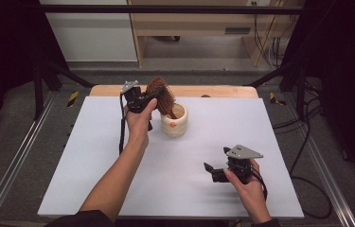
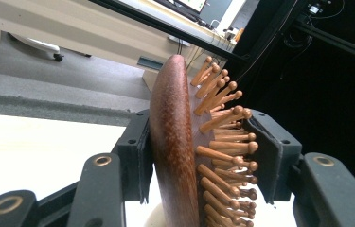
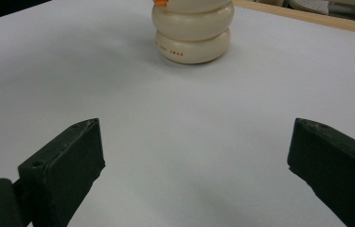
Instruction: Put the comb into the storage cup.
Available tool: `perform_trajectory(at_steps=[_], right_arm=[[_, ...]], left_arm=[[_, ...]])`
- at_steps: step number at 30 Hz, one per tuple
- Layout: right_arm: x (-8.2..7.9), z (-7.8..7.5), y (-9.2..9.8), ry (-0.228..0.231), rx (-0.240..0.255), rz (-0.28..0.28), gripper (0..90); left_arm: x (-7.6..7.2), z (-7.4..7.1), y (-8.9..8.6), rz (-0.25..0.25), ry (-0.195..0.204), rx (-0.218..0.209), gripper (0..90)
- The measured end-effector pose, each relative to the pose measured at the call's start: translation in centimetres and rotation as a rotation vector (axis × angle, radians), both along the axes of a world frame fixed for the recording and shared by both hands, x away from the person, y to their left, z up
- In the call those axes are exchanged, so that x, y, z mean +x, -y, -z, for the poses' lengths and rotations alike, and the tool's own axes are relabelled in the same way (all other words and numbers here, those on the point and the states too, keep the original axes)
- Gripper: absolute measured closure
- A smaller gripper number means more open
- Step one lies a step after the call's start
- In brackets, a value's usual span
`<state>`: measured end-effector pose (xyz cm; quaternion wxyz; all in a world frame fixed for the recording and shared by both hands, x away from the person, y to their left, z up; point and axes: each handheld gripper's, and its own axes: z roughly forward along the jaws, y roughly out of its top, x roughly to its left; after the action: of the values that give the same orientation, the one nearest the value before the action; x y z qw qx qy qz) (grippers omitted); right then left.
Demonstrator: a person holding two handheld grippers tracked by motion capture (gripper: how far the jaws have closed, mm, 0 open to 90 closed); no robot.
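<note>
Grey floor and dark framing surround the white-topped bench (image 1: 94, 161), with a pale wooden cabinet (image 1: 189, 23) behind it. From the high view I see my left tongs (image 1: 152, 97) raised near the far edge of the bench, clamped on a wooden hairbrush (image 1: 162, 94). The brush's long axis slants down to the right, its handle end dipping into the cream holder (image 1: 175, 124) that stands just beside the left hand (image 1: 139, 118). My right tongs (image 1: 209, 168) sit low over the near right part of the bench, well apart from the holder, pointing left, with nothing between the jaws.

The left gripper view gives me what the high view cannot: the grip itself. One pad presses the smooth dark red-brown back of the hairbrush (image 2: 173, 142), the other meets the tips of the wooden pins (image 2: 222, 146), so the left tongs (image 2: 199, 151) are closed down on the head. The brush runs up and away along the jaws, back to the left, pins facing right. A pale curve at the bottom edge may be the holder's rim; I cannot tell.

The right gripper view shows the right tongs (image 3: 196, 156) spread wide over bare white bench, holding nothing. Ahead stands the holder (image 3: 193, 33), its side ribbed into rounded rings with small print on the lowest ring and an orange mark near the top.
</note>
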<state>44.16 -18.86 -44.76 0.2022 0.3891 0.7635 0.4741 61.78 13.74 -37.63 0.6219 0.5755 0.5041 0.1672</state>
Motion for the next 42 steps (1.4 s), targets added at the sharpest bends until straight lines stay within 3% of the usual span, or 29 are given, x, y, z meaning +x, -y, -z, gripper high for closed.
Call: perform_trajectory(at_steps=[42], right_arm=[[-0.02, 0.09, -0.08, -0.008, -0.008, -0.008, 4.8]], left_arm=[[0.08, 0.05, -0.15, -0.012, 0.003, -0.009, 41.3]])
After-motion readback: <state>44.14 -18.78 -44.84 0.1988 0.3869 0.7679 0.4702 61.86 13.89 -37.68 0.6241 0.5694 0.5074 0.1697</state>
